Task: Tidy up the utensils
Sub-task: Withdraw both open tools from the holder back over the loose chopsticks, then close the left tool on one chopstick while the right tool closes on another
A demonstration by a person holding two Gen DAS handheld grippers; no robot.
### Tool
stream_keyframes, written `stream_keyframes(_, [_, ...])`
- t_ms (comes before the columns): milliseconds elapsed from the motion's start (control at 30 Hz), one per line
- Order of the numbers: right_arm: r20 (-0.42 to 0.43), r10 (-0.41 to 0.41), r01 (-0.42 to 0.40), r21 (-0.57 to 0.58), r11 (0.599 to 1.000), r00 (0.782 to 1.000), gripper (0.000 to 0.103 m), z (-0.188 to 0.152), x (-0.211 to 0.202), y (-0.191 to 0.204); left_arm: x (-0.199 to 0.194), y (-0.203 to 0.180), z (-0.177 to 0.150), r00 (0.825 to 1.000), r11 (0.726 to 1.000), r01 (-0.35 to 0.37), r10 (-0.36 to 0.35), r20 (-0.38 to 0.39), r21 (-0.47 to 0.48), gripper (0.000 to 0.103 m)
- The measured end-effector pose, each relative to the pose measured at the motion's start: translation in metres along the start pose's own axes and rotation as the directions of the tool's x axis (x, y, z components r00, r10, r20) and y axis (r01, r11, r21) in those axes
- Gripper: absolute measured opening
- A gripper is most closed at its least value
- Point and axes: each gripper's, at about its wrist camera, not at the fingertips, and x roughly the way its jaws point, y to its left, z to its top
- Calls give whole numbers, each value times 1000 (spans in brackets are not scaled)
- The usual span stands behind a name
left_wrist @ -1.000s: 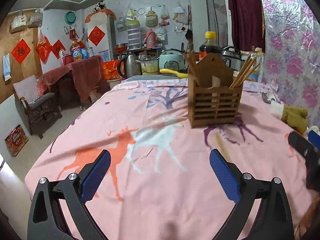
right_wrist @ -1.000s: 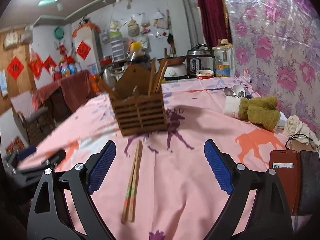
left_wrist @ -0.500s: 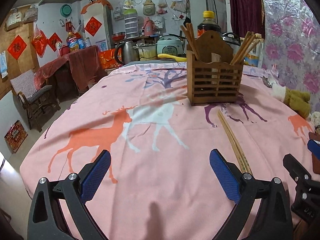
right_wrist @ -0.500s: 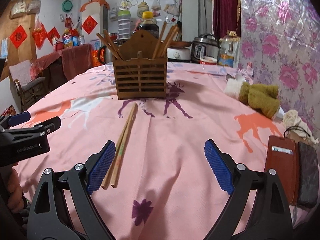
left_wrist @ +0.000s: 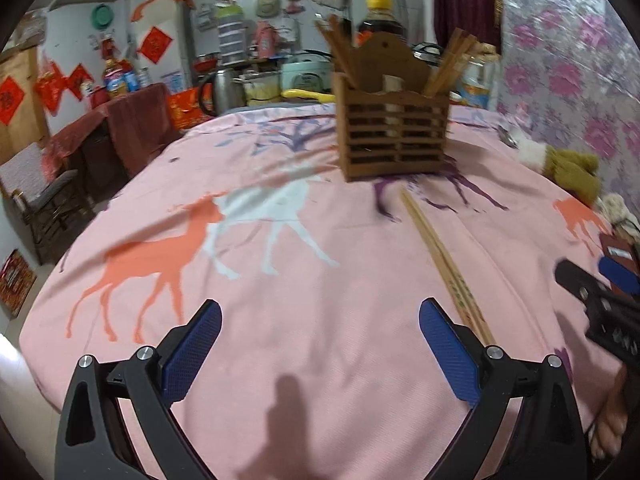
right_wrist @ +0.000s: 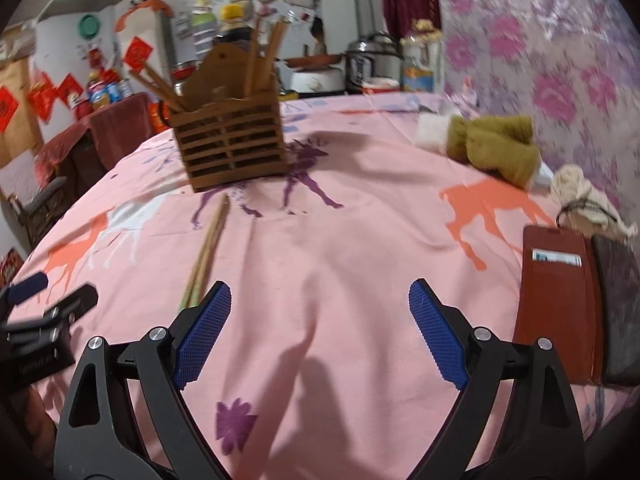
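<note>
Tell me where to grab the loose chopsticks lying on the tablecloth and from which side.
Probably pinch the chopsticks mid-length, coming straight down with the right gripper, fingers across their width. They lie flat, side by side, pointing at the holder.

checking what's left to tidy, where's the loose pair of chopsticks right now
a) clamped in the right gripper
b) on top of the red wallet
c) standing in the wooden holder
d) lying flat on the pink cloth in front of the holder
d: the chopsticks lie flat on the pink tablecloth just in front of the wooden holder, and both the right gripper and left gripper are open and empty.
</note>
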Motion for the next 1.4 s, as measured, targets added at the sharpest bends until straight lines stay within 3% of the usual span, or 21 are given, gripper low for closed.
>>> stream_keyframes(367, [-32,12,-9,72,997,999,88,1,8,-15,5,-48,-22,988,971,151,-141,-63,186,97])
stream_keyframes(667, [-36,17,-13,91,996,999,89,2,8,-18,20,-60,-28,984,960,154,-129,-120,233,97])
stream_keyframes(867, [-36,16,-13,91,996,999,89,2,8,-19,30,-46,-21,991,977,96,-76,-109,191,98])
stream_keyframes(967, [-37,13,-9,89,996,999,89,1,8,-19,43,-19,-14,991,995,58,-47,-127,82,98])
stream_keyframes(1100, [-41,-2,5,69,998,999,89,0,9,-15,46,10,-12,989,998,53,-57,-139,-31,98])
stream_keyframes(1400, [-38,-3,5,59,998,999,89,-2,7,-11,38,6,-15,993,999,40,-41,-113,-11,98])
